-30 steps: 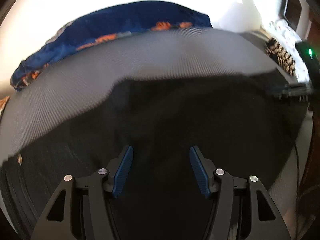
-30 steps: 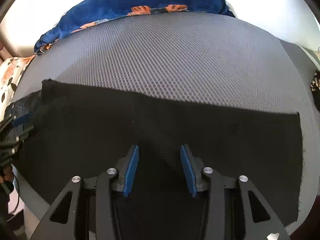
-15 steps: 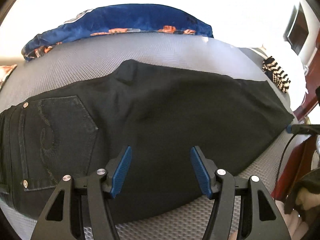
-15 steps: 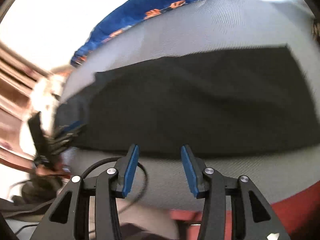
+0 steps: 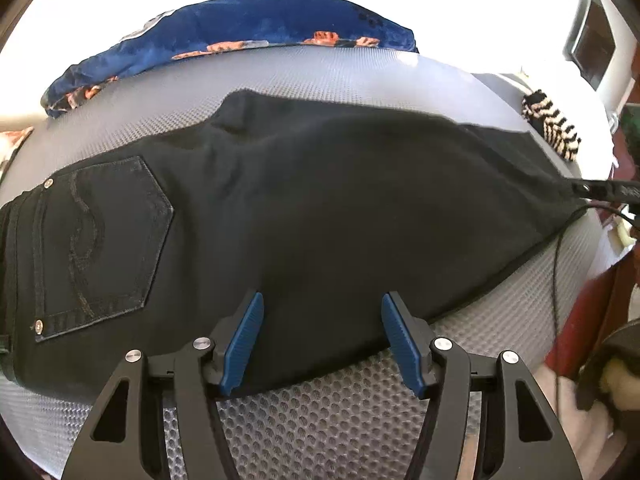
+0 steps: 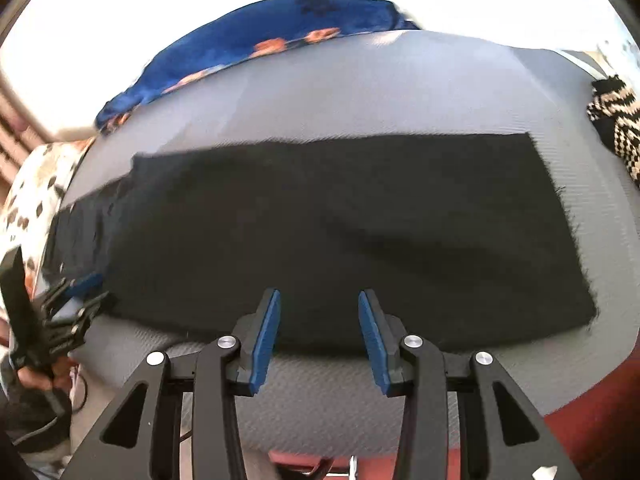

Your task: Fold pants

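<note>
Black pants (image 5: 320, 208) lie flat on a grey mesh mat (image 5: 340, 412), folded lengthwise, with a back pocket (image 5: 100, 240) at the left. My left gripper (image 5: 322, 340) is open and empty, hovering above the pants' near edge at the thigh. In the right wrist view the pant legs (image 6: 340, 232) stretch across the mat, hem end at the right. My right gripper (image 6: 316, 338) is open and empty over the near edge of the legs. The left gripper also shows at the far left of the right wrist view (image 6: 76, 300).
A blue patterned cloth (image 5: 240, 36) lies bunched at the mat's far edge. A black-and-white striped item (image 5: 552, 124) sits at the far right. A cable (image 5: 560, 248) hangs near the mat's right edge. Red-brown furniture (image 6: 592, 432) shows below the mat's near edge.
Both grippers have pulled back from the pants toward the near edge, staying open and empty. The pants now show as a whole, lying flat.
</note>
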Tool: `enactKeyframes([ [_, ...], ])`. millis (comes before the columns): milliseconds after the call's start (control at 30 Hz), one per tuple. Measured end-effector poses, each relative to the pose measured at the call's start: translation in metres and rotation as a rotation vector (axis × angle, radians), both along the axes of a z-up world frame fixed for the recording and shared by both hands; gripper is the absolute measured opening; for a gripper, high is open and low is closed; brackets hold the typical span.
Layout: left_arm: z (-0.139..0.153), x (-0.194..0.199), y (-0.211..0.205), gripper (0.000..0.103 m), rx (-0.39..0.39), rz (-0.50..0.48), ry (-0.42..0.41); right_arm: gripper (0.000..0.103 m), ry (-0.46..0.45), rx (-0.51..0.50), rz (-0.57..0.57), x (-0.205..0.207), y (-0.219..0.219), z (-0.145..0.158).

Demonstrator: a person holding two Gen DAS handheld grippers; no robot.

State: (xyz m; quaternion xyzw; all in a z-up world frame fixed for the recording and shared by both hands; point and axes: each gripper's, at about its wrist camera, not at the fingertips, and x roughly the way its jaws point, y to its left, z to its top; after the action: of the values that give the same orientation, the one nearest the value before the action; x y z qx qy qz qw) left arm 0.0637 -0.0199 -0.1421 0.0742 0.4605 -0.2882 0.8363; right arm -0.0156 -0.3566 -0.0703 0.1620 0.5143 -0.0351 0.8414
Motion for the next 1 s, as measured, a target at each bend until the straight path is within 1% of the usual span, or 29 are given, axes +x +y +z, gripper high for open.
enactKeyframes([
  [67,0.012,-0.002,-0.001,0.062,-0.03,0.007,-0.037,0.039,-0.033,0.034,-0.049,0.006,-0.034,0.001],
  [167,0.024,0.003,-0.016,0.062,-0.054,-0.002,-0.06,0.039,-0.048,0.027,-0.115,0.019,-0.081,0.001],
  [267,0.024,0.011,-0.037,0.062,-0.075,-0.024,-0.038,0.039,-0.044,-0.014,-0.185,0.034,-0.132,-0.003],
  [400,0.019,0.014,-0.064,0.062,-0.082,-0.046,-0.012,0.035,-0.061,-0.016,-0.229,0.053,-0.181,-0.009],
  [500,0.014,0.013,-0.077,0.062,-0.078,-0.064,0.003,0.035,-0.059,-0.027,-0.228,0.063,-0.194,-0.014],
  [600,0.009,0.014,-0.085,0.062,-0.06,-0.071,0.018,0.034,-0.047,-0.052,-0.19,0.075,-0.199,-0.022],
  [767,0.003,0.014,-0.093,0.062,-0.036,-0.063,0.035,0.034,-0.032,-0.059,-0.184,0.085,-0.206,-0.034],
  [833,-0.001,0.015,-0.093,0.062,-0.029,-0.056,0.051,0.031,-0.028,-0.055,-0.168,0.085,-0.208,-0.037],
  [900,-0.002,0.013,-0.093,0.062,-0.025,-0.05,0.042,0.024,-0.029,-0.045,-0.15,0.085,-0.207,-0.039],
  [933,-0.002,0.012,-0.094,0.062,-0.018,-0.051,0.039,0.019,-0.036,-0.054,-0.149,0.083,-0.206,-0.036],
  [967,-0.003,0.011,-0.095,0.062,-0.009,-0.053,0.035,0.018,-0.046,-0.055,-0.145,0.083,-0.206,-0.033],
  [1000,-0.003,0.011,-0.096,0.062,-0.004,-0.052,0.032,0.017,-0.058,-0.031,-0.131,0.082,-0.206,-0.031],
])
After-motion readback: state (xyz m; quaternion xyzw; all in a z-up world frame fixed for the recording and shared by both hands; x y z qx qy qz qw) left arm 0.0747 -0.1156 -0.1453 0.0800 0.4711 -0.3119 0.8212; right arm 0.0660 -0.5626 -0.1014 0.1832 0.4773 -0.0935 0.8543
